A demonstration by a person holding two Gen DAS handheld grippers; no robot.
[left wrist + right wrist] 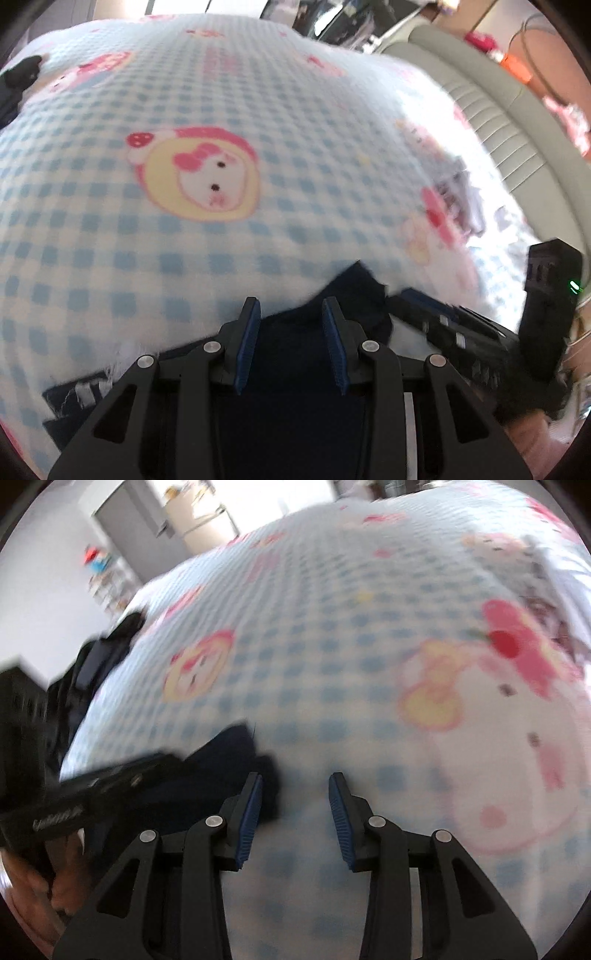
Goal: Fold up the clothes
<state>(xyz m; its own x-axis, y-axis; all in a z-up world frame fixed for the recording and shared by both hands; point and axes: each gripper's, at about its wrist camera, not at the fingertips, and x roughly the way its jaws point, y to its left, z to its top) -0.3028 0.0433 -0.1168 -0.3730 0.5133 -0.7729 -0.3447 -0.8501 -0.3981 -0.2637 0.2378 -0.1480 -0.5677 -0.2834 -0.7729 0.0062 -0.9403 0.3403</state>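
Left claw [291, 314] half-open over a blurred dark garment [343, 295] — grip unclear — right claw [295, 794] half-open, holding nothing.

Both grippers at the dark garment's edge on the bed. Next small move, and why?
Probably close the left gripper on the dark garment: the fabric already lies between its open fingers. The right gripper frames only the checked blanket, with the garment beside its left finger, so it should shift over first.
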